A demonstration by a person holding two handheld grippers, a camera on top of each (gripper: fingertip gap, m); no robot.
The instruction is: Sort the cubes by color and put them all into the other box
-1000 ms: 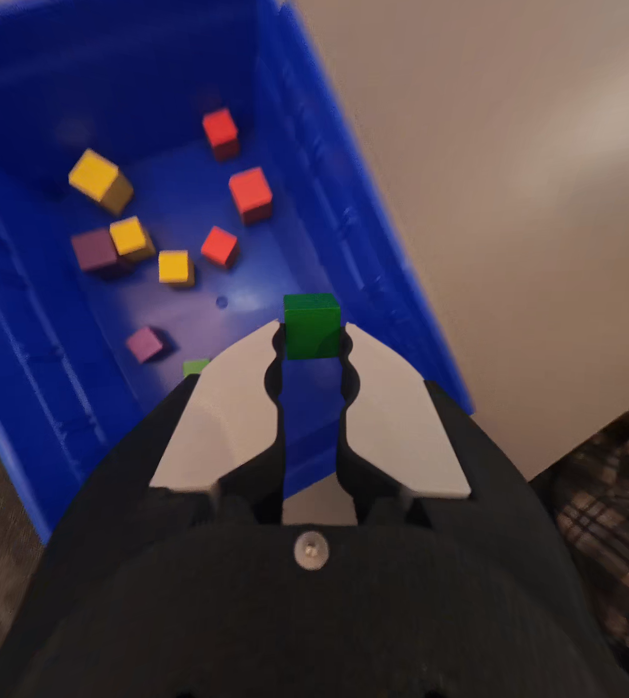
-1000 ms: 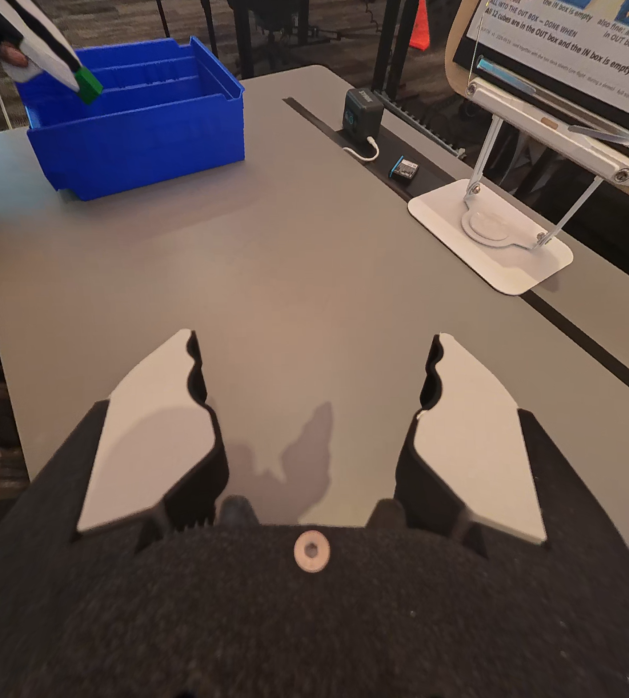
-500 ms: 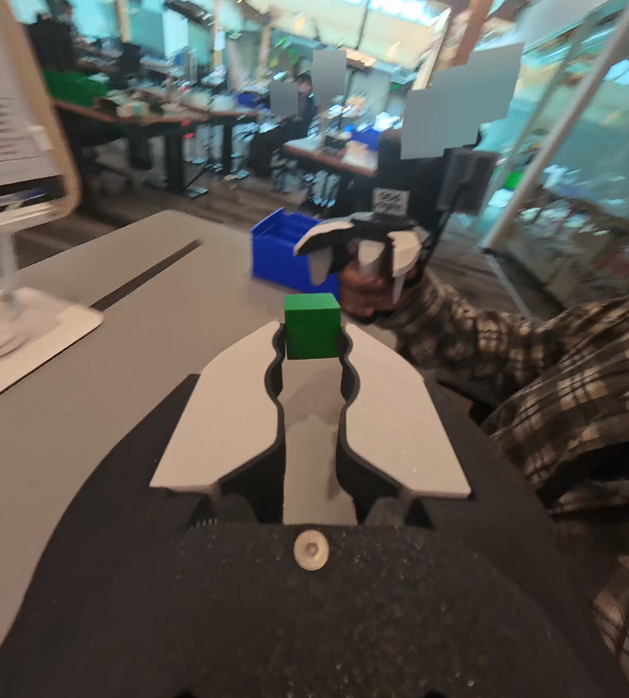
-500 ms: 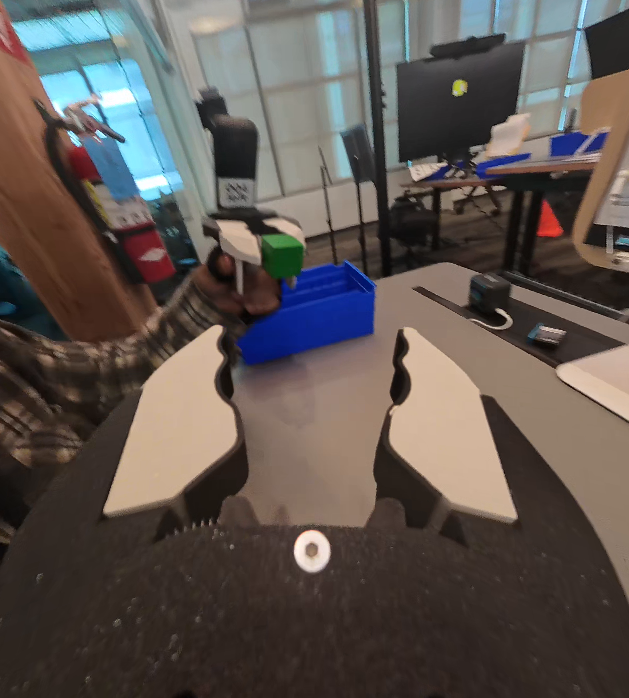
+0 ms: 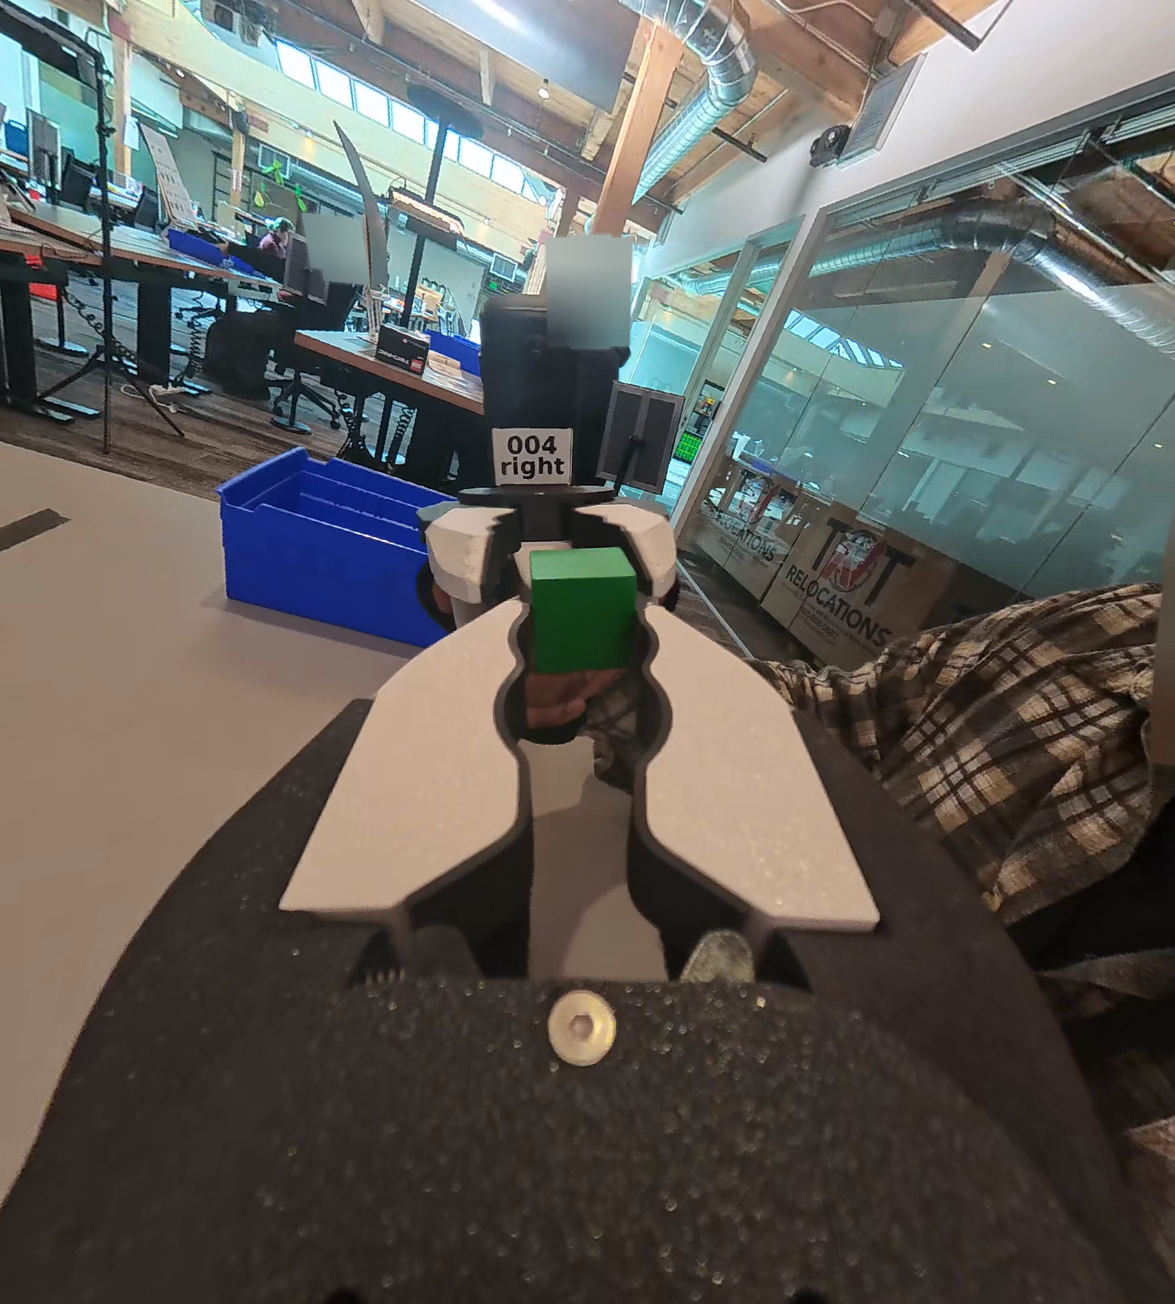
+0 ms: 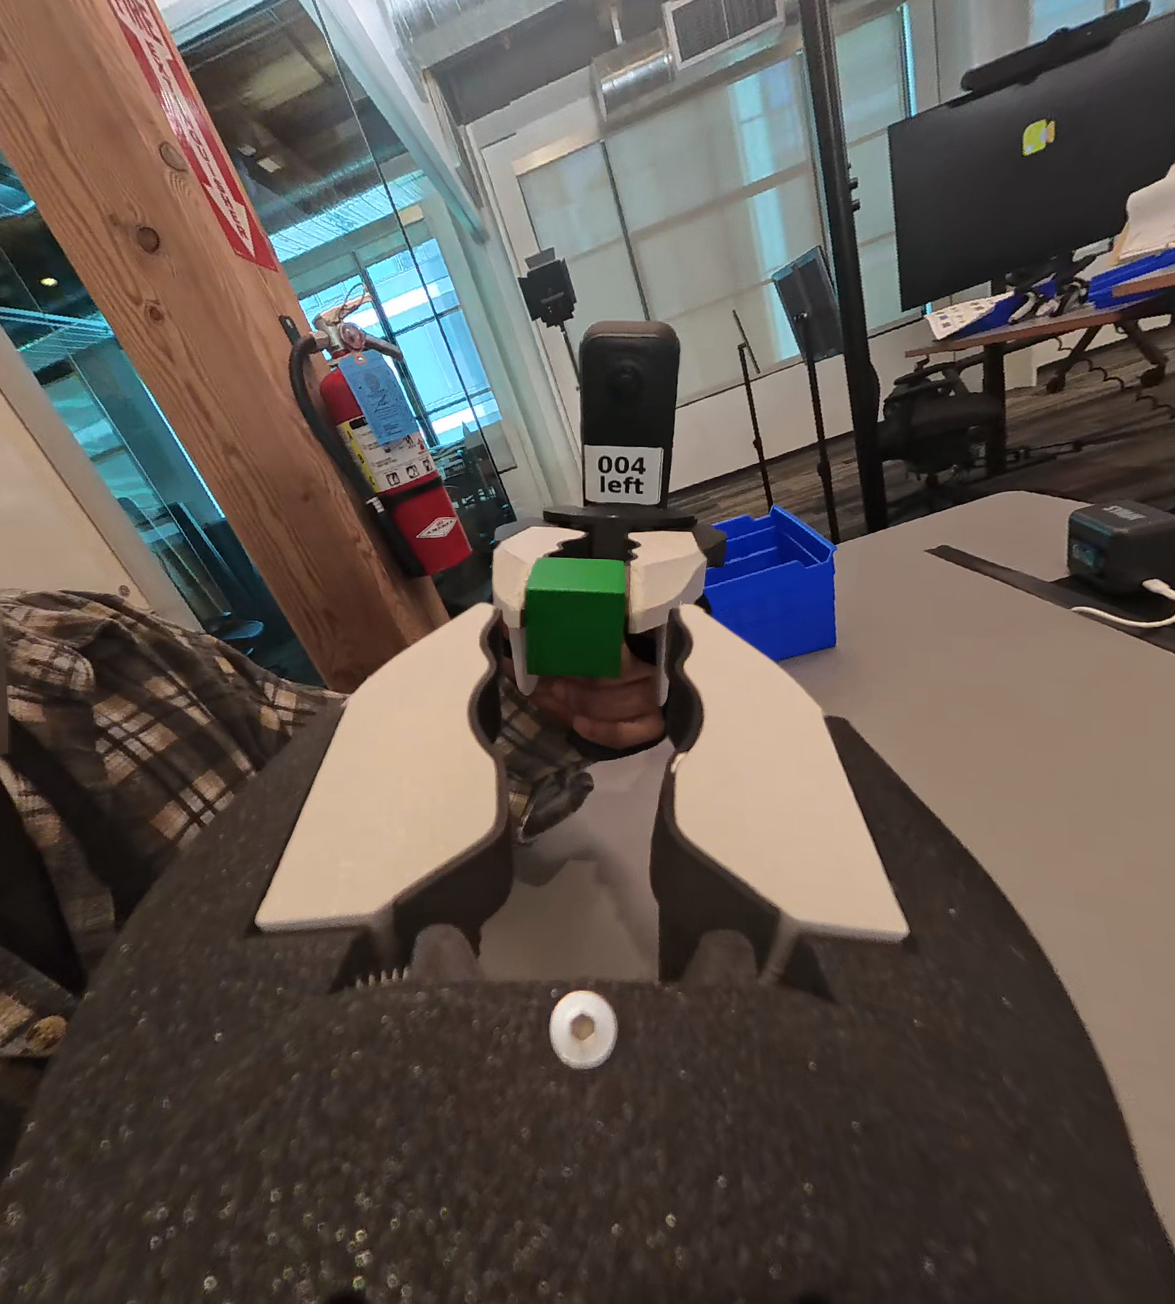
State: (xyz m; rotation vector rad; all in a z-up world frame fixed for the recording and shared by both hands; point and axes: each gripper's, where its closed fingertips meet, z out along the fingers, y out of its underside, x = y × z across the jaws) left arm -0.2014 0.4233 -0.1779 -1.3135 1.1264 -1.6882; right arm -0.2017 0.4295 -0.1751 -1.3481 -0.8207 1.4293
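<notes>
**Green cube held up between two facing claws**

My left claw (image 5: 583, 621) is clamped on the green cube (image 5: 582, 610), held above the grey bench (image 5: 76, 670). My right claw (image 6: 581, 638) faces it with its fingers apart and bare.

One blue box (image 5: 330, 550) sits mid-frame left in the left view; I cannot see its floor. The right view shows another blue box (image 6: 772, 600) right of centre, plus a red fire extinguisher (image 6: 387, 459) on a wooden post.

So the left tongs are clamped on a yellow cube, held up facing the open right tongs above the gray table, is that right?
Not quite: the cube is green, not yellow. The left wrist view shows the left tongs clamped on the green cube, facing the open right tongs above the gray table.
</notes>
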